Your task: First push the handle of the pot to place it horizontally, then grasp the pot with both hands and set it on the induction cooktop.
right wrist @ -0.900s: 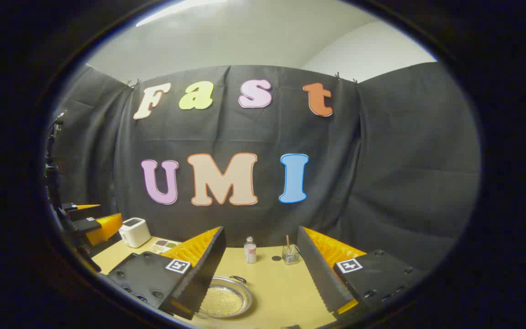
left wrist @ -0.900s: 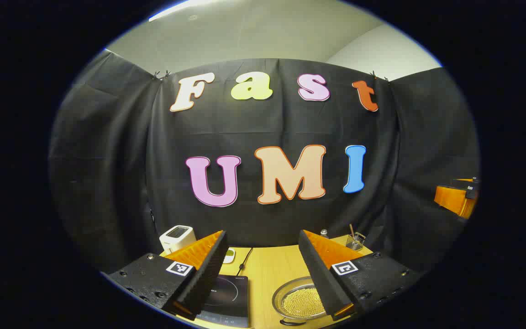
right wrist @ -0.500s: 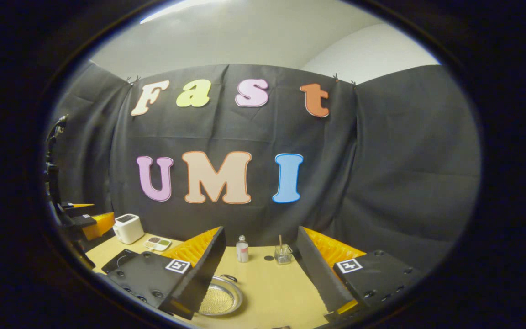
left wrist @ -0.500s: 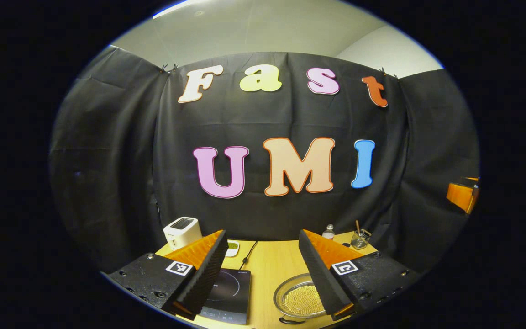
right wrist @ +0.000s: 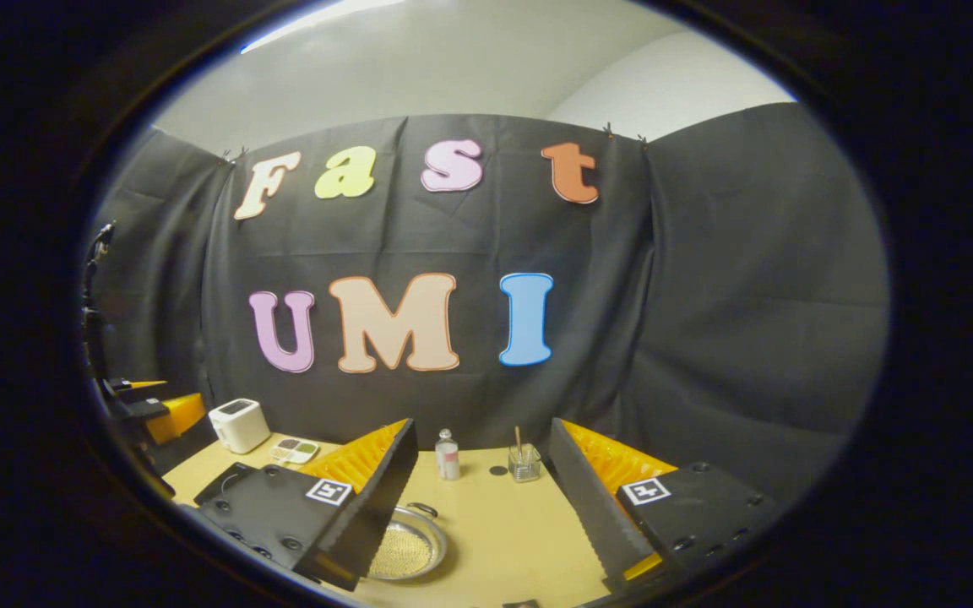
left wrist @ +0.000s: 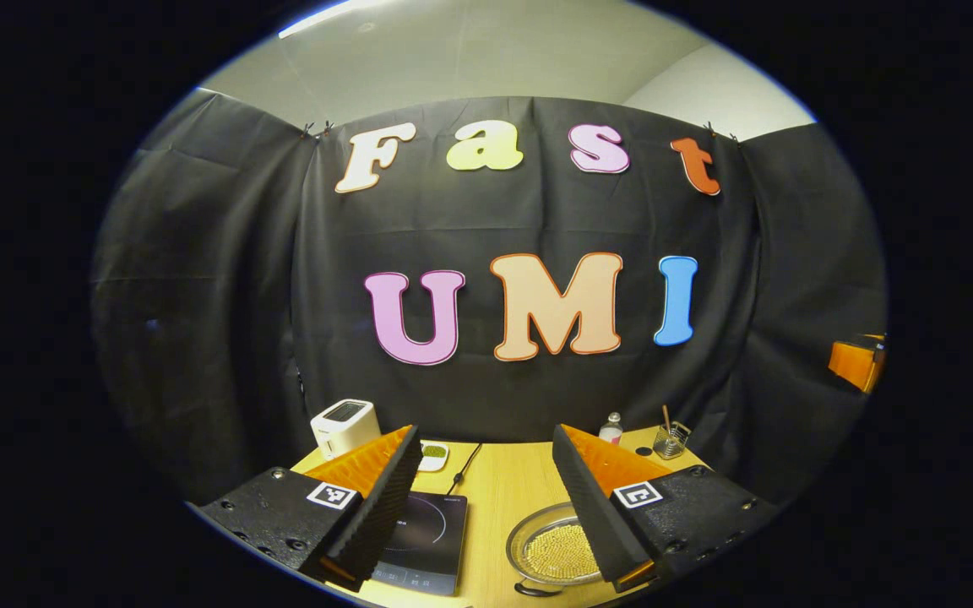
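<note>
A shallow silver pot (left wrist: 547, 549) holding small yellow beads sits on the wooden table (left wrist: 499, 485), its dark handle (left wrist: 535, 589) at the near rim. The black induction cooktop (left wrist: 423, 540) lies just to its left. My left gripper (left wrist: 482, 515) hangs open above both, nothing between its fingers. In the right gripper view the pot (right wrist: 406, 549) lies low and left, partly behind the left finger (right wrist: 372, 490), with a dark handle (right wrist: 423, 509) at its far rim. My right gripper (right wrist: 478, 507) is open and empty. The left gripper (right wrist: 153, 414) shows at the far left.
A white toaster (left wrist: 345, 426) and a small dish (left wrist: 433, 456) stand at the back left, a cable (left wrist: 461, 473) running to the cooktop. A small bottle (right wrist: 448, 454) and a glass jar with a stick (right wrist: 524, 463) stand at the back. Black cloth walls the booth.
Both cameras have shifted slightly, so more of the table comes into view. Pot and cooktop lie where they were. Both grippers stay open.
</note>
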The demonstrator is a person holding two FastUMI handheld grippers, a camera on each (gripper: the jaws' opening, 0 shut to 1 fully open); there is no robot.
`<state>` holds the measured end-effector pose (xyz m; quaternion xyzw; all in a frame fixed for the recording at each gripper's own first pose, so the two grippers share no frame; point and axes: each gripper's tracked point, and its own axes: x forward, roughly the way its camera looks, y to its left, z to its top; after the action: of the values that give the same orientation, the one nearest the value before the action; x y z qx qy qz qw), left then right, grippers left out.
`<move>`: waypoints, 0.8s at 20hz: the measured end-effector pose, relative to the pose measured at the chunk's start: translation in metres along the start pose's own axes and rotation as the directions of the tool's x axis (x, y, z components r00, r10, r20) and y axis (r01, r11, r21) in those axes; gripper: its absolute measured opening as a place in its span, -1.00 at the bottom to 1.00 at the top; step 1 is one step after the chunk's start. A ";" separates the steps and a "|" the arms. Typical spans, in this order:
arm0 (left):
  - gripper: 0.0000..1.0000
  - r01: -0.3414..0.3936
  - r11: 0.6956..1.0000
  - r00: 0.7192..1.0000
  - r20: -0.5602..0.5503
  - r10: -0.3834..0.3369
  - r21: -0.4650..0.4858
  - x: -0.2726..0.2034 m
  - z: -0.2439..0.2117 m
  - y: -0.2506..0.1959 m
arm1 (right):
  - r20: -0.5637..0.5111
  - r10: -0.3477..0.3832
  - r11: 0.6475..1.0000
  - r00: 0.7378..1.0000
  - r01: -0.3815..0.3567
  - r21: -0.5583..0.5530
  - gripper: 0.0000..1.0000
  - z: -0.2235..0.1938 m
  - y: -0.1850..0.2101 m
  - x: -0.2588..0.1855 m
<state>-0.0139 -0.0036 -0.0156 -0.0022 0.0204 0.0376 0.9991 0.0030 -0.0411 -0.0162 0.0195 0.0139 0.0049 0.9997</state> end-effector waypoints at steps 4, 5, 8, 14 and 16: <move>0.87 -0.025 1.000 1.000 0.011 0.025 0.012 -0.018 0.000 -0.003 | -0.015 0.058 0.998 0.998 -0.058 0.034 0.97 -0.009 0.001 0.005; 0.90 -0.034 0.999 0.999 0.012 0.034 0.011 -0.022 -0.001 -0.004 | -0.015 0.078 0.996 0.997 -0.077 0.039 0.97 -0.009 0.003 0.005; 0.89 -0.067 0.998 0.998 0.012 0.067 0.005 -0.036 -0.005 -0.004 | -0.018 0.122 0.992 0.992 -0.121 0.029 0.90 -0.018 0.004 0.006; 0.89 -0.130 0.991 0.991 -0.001 0.130 -0.018 -0.067 -0.018 -0.004 | -0.046 0.214 0.976 0.976 -0.211 0.045 0.90 -0.039 0.015 0.004; 0.86 -0.155 0.988 0.988 -0.009 0.155 -0.015 -0.074 -0.020 0.000 | -0.051 0.232 0.972 0.971 -0.230 0.043 0.79 -0.042 0.017 0.004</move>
<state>-0.0880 -0.0090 -0.0327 -0.0084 0.0241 0.1152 0.9930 0.0052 -0.0228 -0.0578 0.0394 0.0394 0.1213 0.9910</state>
